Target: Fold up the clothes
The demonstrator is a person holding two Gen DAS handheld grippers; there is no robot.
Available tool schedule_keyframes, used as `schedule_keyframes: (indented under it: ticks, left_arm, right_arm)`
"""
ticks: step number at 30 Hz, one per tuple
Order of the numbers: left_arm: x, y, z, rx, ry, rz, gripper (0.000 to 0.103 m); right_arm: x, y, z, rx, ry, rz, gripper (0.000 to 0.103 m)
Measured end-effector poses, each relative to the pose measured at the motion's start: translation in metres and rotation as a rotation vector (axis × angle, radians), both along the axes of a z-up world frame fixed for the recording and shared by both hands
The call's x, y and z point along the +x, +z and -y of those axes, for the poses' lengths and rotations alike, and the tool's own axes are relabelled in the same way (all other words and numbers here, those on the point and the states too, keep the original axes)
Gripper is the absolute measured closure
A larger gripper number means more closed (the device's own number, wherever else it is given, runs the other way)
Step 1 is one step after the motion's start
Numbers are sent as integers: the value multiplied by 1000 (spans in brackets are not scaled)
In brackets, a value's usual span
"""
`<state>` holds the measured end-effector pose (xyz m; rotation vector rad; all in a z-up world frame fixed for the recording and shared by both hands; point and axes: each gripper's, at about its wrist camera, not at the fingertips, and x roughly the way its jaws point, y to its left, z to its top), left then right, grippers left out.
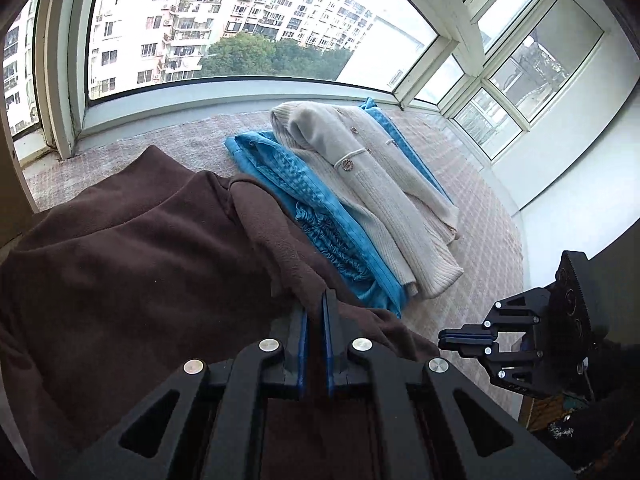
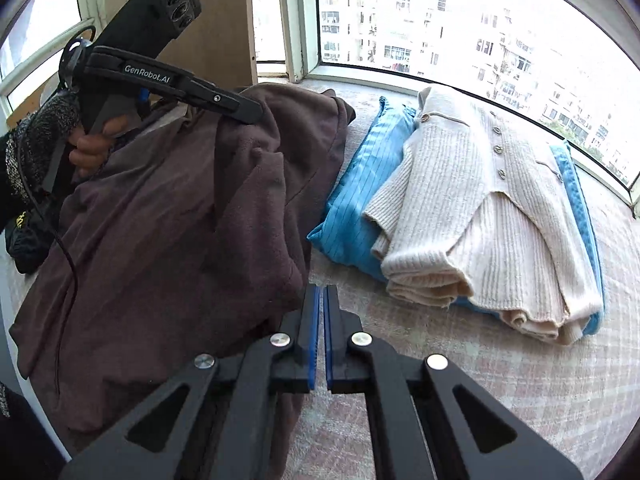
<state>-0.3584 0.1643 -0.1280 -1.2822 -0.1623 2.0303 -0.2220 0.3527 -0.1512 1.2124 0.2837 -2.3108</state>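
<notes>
Left tool (image 1: 315,300): clenched on a fold of the brown garment (image 1: 132,264), which spreads from its tips toward 9 o'clock. Right tool (image 2: 321,294): clenched, gripping nothing, brown garment just beside it at 10 o'clock. Farther, at 1 o'clock, folded cream cardigan (image 2: 492,216) lies on blue garment (image 2: 360,196) on the surface (image 2: 500,380).

This is a home, in a glazed bay-window nook high up in a residential block. White-framed windows (image 1: 256,28) wrap around a padded, checked window-seat mat (image 2: 500,380), and apartment towers (image 1: 192,12) stand outside. Folded clothes sit on the mat: a cream knitted cardigan (image 2: 492,216) over blue garments (image 1: 288,176).
</notes>
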Motion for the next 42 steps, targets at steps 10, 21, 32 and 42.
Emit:
schedule_keyframes:
  ticks: [10, 21, 32, 42]
  left_arm:
    - [-8, -14, -4, -209, -56, 15, 91]
    - [-8, -39, 13, -334, -53, 32, 92]
    - [-7, -43, 19, -311, -71, 36, 91]
    - [-8, -41, 14, -278, -94, 35, 92]
  right_arm:
    - [7, -21, 31, 54, 92, 26, 68]
    - [2, -13, 79, 70, 223, -69, 57]
    - [5, -25, 76, 172, 323, -104, 57]
    - [-27, -44, 96, 175, 300, -62, 95]
